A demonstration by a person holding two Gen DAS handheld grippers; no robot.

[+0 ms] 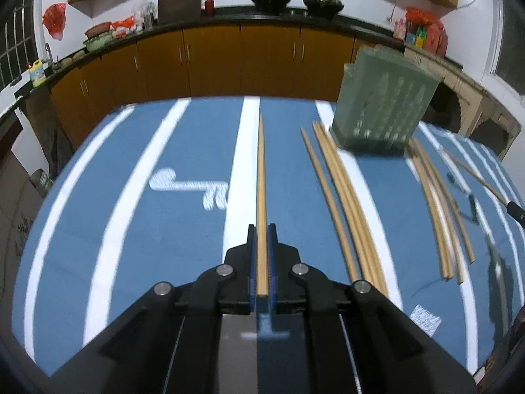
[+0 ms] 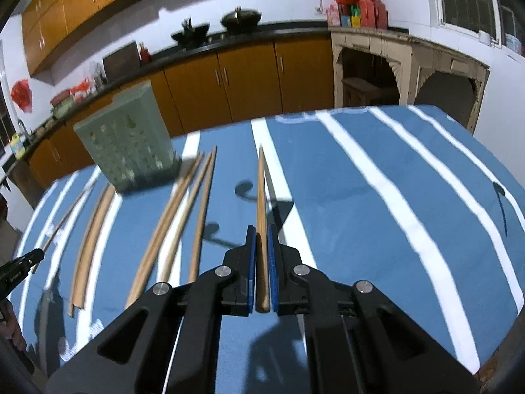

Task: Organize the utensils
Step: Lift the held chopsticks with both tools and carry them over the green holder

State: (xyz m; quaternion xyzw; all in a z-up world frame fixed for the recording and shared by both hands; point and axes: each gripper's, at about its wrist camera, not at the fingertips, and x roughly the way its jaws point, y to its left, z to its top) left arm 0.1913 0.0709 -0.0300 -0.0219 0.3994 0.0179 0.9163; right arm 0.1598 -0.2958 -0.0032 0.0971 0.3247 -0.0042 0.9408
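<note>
My left gripper (image 1: 261,228) is shut on a wooden chopstick (image 1: 261,170) that points straight ahead above the striped cloth. My right gripper (image 2: 261,229) is likewise shut on a chopstick (image 2: 261,190), lifted off the table. A pale green perforated holder (image 1: 384,105) (image 2: 128,138) stands upright at the far side. Several loose chopsticks (image 1: 341,197) (image 2: 183,210) lie in front of it, and another bunch (image 1: 436,203) (image 2: 92,236) lies beside it. Each view shows the other gripper's tip (image 1: 516,211) (image 2: 36,256) at its edge, with a thin stick in it.
The table wears a blue cloth with white stripes (image 1: 131,197) (image 2: 393,197). Behind it runs a dark counter (image 1: 262,16) with woks, bowls and bags over orange cabinets. A pale carved cabinet (image 2: 410,62) stands at the right. A hand (image 2: 13,328) shows at the lower left.
</note>
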